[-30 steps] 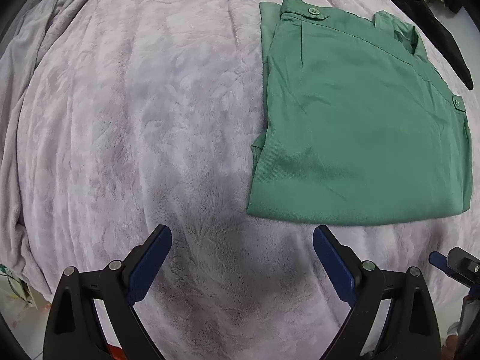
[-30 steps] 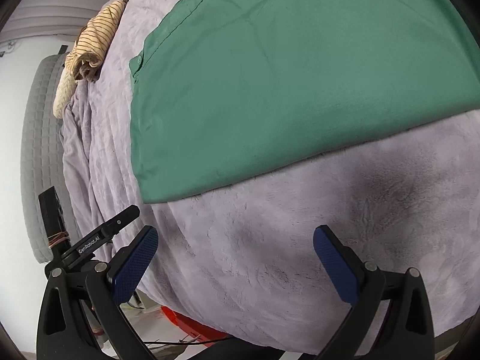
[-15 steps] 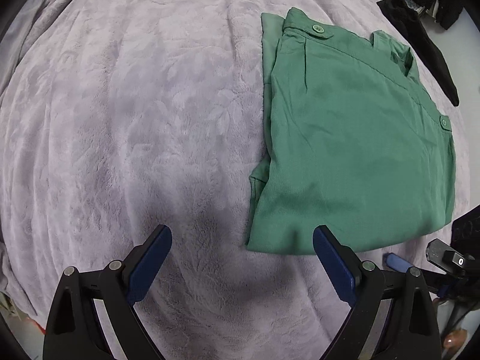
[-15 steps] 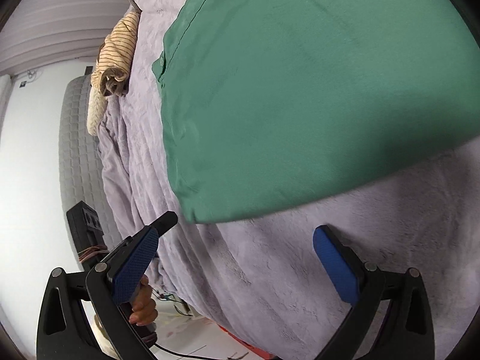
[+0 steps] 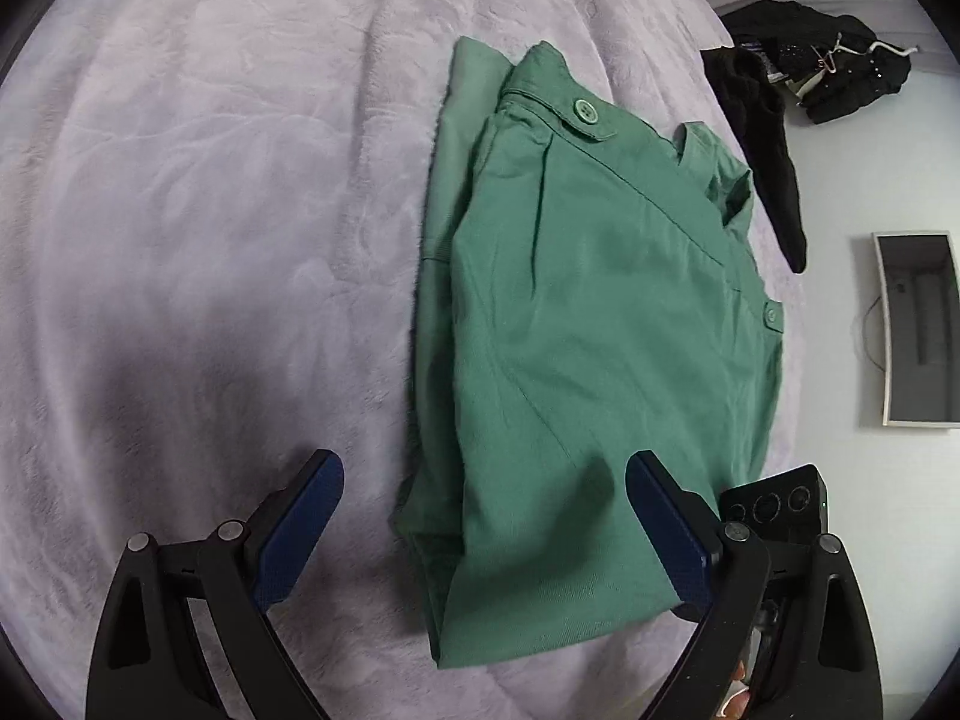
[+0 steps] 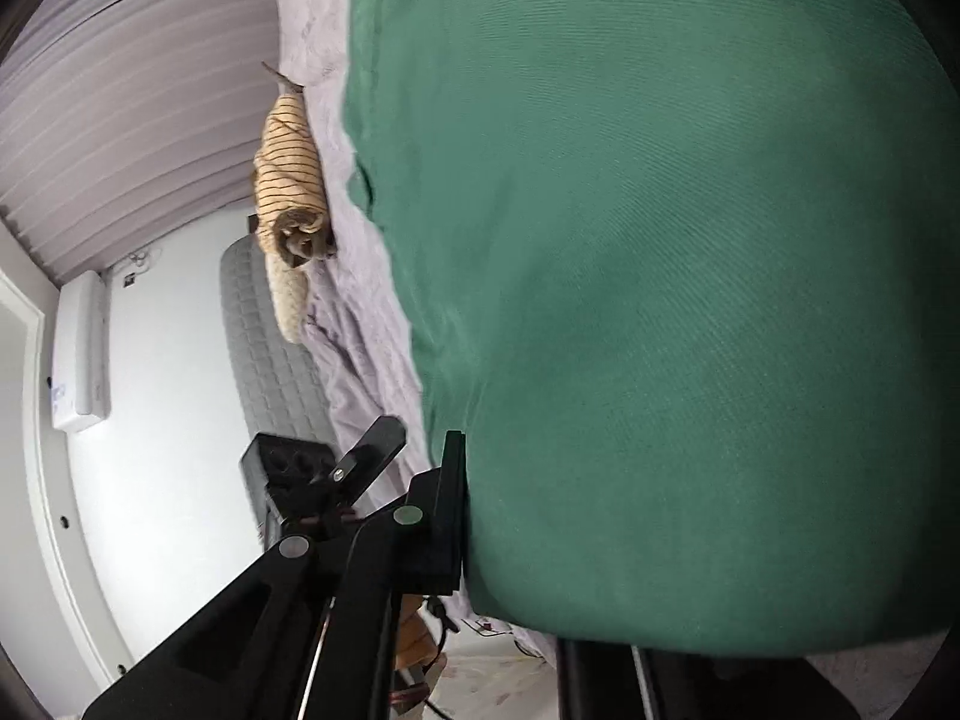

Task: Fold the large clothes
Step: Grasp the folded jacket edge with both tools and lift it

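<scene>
Garment [image 5: 588, 324], green and already folded to a rectangle, lies on the bed [image 5: 210, 210], buttoned end away from me. My right gripper [image 6: 462, 516] is closing on its near hem; cloth sits between the jaws. My left gripper [image 5: 480, 516] hangs wide open over the other near corner, one finger above the fabric, one above the bed, not pinching yet. Step in hand, I judge: taking both near corners for another fold. Next call: left pinches all layers, then both lift evenly toward the buttoned end.
</scene>
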The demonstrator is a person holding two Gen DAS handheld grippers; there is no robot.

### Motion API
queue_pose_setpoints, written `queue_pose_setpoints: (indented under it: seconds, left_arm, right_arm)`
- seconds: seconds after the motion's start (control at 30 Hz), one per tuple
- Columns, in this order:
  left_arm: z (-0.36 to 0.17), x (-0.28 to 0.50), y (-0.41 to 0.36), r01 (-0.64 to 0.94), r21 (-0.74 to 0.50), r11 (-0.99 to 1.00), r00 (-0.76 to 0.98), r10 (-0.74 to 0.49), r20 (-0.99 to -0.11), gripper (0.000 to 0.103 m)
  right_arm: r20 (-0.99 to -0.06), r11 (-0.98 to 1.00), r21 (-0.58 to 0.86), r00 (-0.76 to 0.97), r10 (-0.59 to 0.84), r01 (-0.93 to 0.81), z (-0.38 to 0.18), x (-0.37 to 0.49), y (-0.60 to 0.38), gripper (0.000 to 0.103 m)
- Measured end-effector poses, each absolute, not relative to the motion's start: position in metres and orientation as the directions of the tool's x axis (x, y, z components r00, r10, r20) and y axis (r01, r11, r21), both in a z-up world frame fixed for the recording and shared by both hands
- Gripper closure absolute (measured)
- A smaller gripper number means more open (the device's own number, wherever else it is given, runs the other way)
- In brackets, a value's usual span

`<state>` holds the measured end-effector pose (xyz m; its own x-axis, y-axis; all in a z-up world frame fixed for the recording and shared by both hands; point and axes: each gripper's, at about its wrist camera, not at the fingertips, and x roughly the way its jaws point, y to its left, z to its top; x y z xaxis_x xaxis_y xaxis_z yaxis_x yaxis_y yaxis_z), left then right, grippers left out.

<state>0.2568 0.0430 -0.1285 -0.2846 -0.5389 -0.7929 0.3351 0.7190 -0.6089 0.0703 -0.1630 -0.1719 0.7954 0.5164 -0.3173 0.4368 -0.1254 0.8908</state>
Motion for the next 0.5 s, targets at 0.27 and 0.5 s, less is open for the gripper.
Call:
queue_pose_setpoints:
  seconds: [0.27, 0.5]
  left_arm:
    - [-0.135, 0.249, -0.018, 0.289, -0.768, 0.571, -0.423, -0.643, -0.638, 0.008]
    - [-0.123, 0.229, -0.051, 0.489, -0.596, 0.638, -0.328, -0.498, -0.803, 0.081]
  right_arm:
    - [-0.278, -0.029, 0.939, 0.808, 0.52, 0.342, -0.126, 0.074, -0.178, 0.094]
    - [-0.478, 0.216, 0.858, 0.572, 0.666, 0.465, -0.127, 0.063, -0.173, 0.091]
